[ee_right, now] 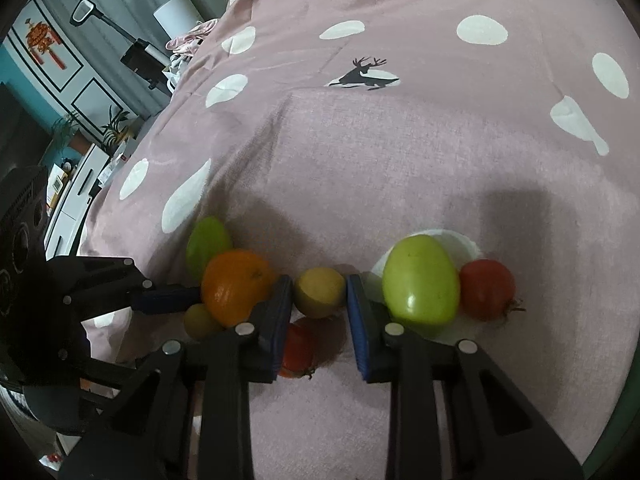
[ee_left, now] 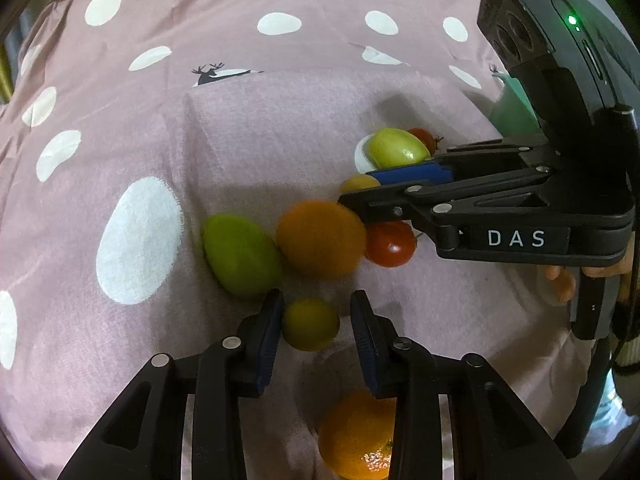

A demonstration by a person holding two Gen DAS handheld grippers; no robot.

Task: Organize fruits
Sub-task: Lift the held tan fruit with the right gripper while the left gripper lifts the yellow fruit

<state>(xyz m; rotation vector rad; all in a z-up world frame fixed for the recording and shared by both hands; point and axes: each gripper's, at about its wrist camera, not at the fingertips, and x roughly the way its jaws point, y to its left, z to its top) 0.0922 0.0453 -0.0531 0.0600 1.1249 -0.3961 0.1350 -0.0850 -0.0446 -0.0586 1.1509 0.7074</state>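
Observation:
My left gripper (ee_left: 316, 300) is shut on a small yellow-green fruit (ee_left: 311, 324) that rests on the pink spotted cloth (ee_left: 280, 128). My right gripper (ee_right: 319, 282) is shut on a small yellow fruit (ee_right: 320, 292), and from the left wrist it shows side-on. Beside the left gripper lie a green oval fruit (ee_left: 240, 256), an orange (ee_left: 320, 238) and a red tomato (ee_left: 390, 244). A second orange (ee_left: 356, 436) sits under the left fingers. A large green fruit (ee_right: 420, 280) and a second tomato (ee_right: 486, 290) rest on a white dish (ee_right: 460, 240).
A mint-green container (ee_left: 512, 108) stands at the right behind the right gripper's body. A person's hand (ee_left: 560, 280) holds that gripper's handle. The bed's edge drops away at the left, with white furniture (ee_right: 80, 188) and a lamp (ee_right: 176, 12) beyond.

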